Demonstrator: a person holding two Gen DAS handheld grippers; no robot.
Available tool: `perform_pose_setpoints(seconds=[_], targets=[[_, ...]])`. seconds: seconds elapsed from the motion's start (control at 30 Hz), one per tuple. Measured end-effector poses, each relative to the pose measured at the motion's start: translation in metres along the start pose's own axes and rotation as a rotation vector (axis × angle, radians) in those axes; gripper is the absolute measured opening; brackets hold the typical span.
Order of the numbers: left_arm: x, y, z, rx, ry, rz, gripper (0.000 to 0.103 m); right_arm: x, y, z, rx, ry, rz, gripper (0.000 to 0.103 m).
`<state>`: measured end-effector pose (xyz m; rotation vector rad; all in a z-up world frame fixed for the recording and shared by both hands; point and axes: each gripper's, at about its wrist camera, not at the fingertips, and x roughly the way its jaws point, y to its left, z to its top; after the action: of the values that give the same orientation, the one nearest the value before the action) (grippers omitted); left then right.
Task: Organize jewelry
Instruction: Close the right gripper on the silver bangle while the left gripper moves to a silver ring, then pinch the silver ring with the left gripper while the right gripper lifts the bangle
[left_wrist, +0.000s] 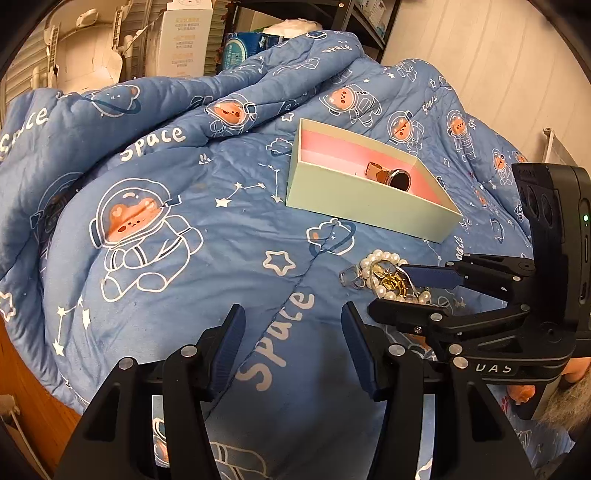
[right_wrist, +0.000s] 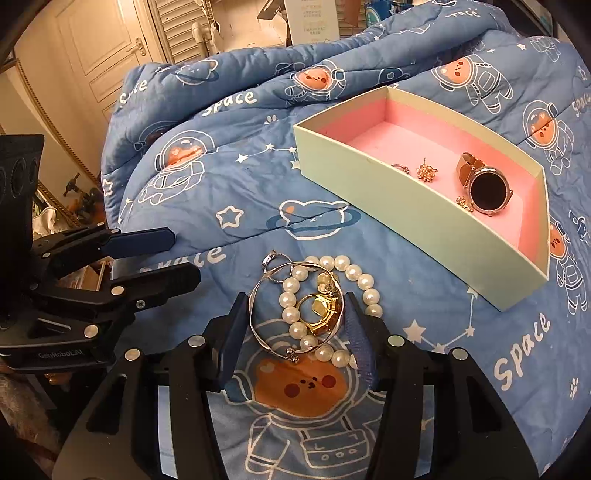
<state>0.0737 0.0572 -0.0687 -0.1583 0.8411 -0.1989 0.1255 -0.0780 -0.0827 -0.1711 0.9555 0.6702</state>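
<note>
A mint-green box (right_wrist: 406, 206) with a pink lining lies on the quilt. It holds a rose-gold watch (right_wrist: 487, 190), a flower earring (right_wrist: 427, 172) and other small pieces. In front of it is a tangle of a pearl bracelet (right_wrist: 354, 273), a silver bangle (right_wrist: 258, 288) and a gold ring (right_wrist: 321, 314). My right gripper (right_wrist: 297, 310) straddles the tangle, its pads touching both sides of the bangle. The left wrist view shows the box (left_wrist: 369, 206), the watch (left_wrist: 400, 181), the pearls (left_wrist: 380, 254) and the right gripper (left_wrist: 388, 288). My left gripper (left_wrist: 291, 314) hovers open over bare quilt, left of the pile (right_wrist: 184, 254).
A blue space-print quilt (left_wrist: 184, 221) covers the whole surface and bunches into high folds behind the box. Cartons and shelving (left_wrist: 184, 40) stand beyond it, a door (right_wrist: 103, 48) at the far left. The quilt's edge drops to a wooden floor (left_wrist: 33, 398) at the lower left.
</note>
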Motion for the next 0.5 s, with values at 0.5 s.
perform_pose_setpoints(seconds=[0.5], targets=[[0.037, -0.045, 0.009, 0.285, 0.044, 0.006, 0.03, -0.05, -0.034, -0.016, 0.091, -0.075, -0.02, 0.052]])
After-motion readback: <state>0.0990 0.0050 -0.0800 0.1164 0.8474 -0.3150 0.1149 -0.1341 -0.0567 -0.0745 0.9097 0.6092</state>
